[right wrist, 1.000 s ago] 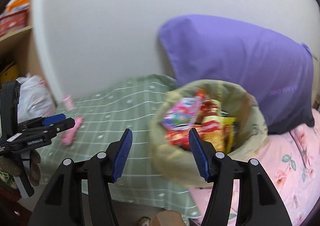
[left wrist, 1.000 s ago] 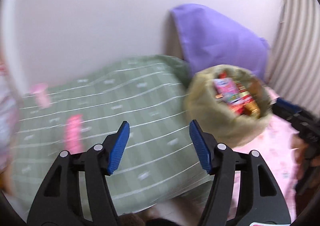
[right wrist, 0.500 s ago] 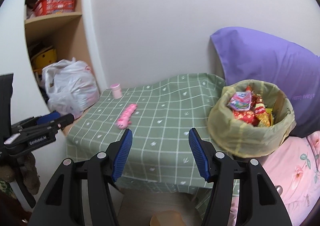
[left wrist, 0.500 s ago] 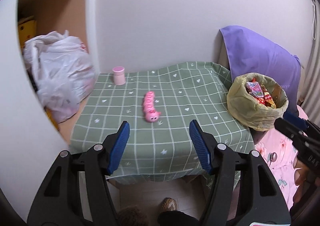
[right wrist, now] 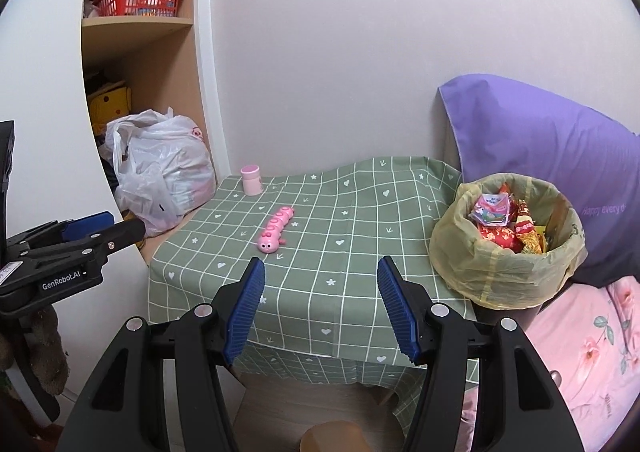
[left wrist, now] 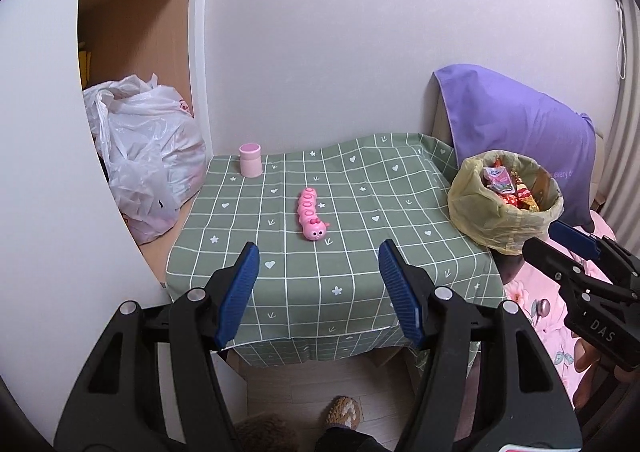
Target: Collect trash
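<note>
A bin lined with a yellow bag (left wrist: pixel 505 207) (right wrist: pixel 508 252) stands at the right end of the green checked table (left wrist: pixel 348 284) (right wrist: pixel 332 252), full of colourful snack wrappers (right wrist: pixel 506 223). My left gripper (left wrist: pixel 318 284) hangs open and empty in front of the table's near edge. My right gripper (right wrist: pixel 320 292) is open and empty too, back from the table and left of the bin. Each gripper shows in the other's view, at the right edge (left wrist: pixel 576 252) and the left edge (right wrist: pixel 76 236).
A pink caterpillar toy (left wrist: pixel 311 219) (right wrist: pixel 274 230) lies mid-table and a small pink jar (left wrist: pixel 251 159) (right wrist: pixel 251 179) stands at the back left. A white plastic bag (left wrist: pixel 148 167) fills the shelf nook on the left. A purple pillow (right wrist: pixel 540 147) and pink floral bedding (right wrist: pixel 592 340) lie right.
Both grippers have pulled back from the bin, which was close and now stands farther off at the right. The whole table, toy and shelf have come into view. Jaws stay as they were.
</note>
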